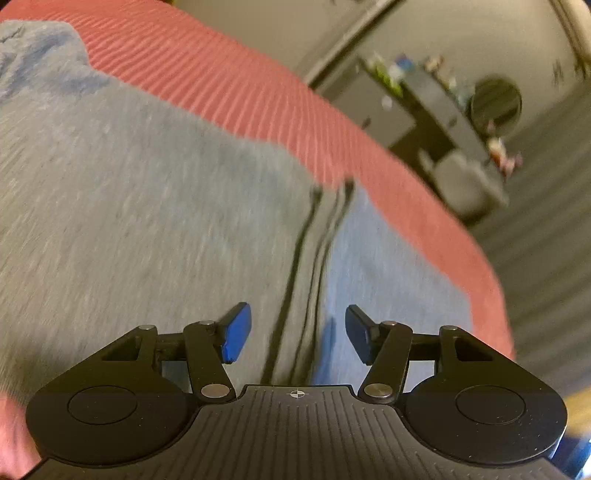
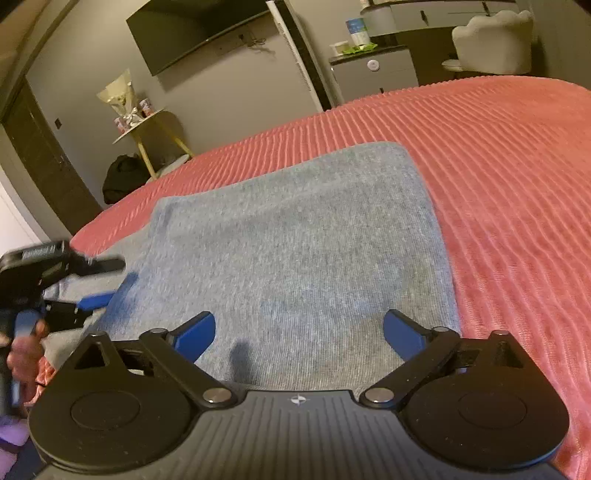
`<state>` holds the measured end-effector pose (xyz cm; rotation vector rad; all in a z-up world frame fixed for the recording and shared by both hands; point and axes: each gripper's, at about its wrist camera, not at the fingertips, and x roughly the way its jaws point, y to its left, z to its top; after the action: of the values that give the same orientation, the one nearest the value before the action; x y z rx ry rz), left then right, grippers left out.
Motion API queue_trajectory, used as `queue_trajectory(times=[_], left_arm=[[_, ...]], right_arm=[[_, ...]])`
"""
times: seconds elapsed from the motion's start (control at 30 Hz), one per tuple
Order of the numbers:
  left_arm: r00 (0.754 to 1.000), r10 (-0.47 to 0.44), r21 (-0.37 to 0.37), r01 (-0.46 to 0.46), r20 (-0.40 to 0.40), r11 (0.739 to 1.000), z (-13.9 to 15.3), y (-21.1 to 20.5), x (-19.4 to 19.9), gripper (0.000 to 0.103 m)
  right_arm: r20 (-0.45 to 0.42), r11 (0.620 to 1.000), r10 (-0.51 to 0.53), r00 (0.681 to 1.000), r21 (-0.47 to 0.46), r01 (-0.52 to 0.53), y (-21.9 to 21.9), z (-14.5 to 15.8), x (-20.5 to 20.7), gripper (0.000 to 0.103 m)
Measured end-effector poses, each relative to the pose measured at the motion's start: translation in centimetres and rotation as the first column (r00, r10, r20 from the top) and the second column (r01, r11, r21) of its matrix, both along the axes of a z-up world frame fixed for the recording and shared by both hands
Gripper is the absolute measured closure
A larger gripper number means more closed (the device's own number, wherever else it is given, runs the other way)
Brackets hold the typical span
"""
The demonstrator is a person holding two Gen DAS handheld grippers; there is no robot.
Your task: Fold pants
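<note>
Grey walls close off a dim bedroom, and most of both views is filled by a bed under a ribbed coral-red bedspread point(image 2: 517, 177) that runs to the far edge, where a dark television point(image 2: 195, 35) hangs on the wall above a small round side table point(image 2: 147, 129) with yellow legs. Spread flat on the bedspread are the grey-blue knit pants point(image 2: 295, 240), folded into a broad, roughly rectangular panel whose far edge lies straight across the ribs; from the left wrist camera the same pants point(image 1: 129, 221) cover the left and middle of the picture, with two dark drawstrings point(image 1: 306, 258) trailing down the cloth toward the camera, though the blur there makes it hard to say how the strings end. Over the near edge of the panel the right gripper point(image 2: 299, 332) hovers with its blue pads spread as wide as they go and only flat fabric showing between them. At the left edge of that view sits the left gripper point(image 2: 99, 291), held in a hand point(image 2: 26, 354) and blurred. In its own camera the left gripper point(image 1: 298, 332) has its jaws parted about halfway, the drawstrings running between the pads without being pinched.
</note>
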<state>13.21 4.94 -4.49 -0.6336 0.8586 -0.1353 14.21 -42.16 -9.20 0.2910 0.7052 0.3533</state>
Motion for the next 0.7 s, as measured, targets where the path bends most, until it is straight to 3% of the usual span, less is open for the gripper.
queue_trajectory(times=[0.1, 0.27, 0.5, 0.7], left_arm=[[0.999, -0.032, 0.085, 0.032, -0.001, 0.996, 0.1, -1.0, -2.1, 0.041], [0.997, -0.071, 0.131, 0.075, -0.034, 0.989, 0.2, -2.5, -4.1, 0.041], [0.995, -0.1, 0.251, 0.102, -0.022, 0.963, 0.5, -4.6, -4.2, 0.042], [0.994, -0.108, 0.305, 0.109, -0.022, 0.946, 0.5, -4.9, -5.4, 0.043]], right_arm=[[-0.003, 1.0, 0.004, 1.0, -0.013, -0.005, 0.2, 0.2, -0.1, 0.004], [-0.027, 1.0, 0.011, 1.0, -0.016, -0.011, 0.2, 0.4, -0.4, 0.004], [-0.082, 1.0, 0.007, 0.997, 0.015, -0.005, -0.4, 1.0, -2.0, 0.004], [-0.066, 0.969, 0.006, 0.998, -0.246, -0.023, 3.0, 1.4, -4.7, 0.005]])
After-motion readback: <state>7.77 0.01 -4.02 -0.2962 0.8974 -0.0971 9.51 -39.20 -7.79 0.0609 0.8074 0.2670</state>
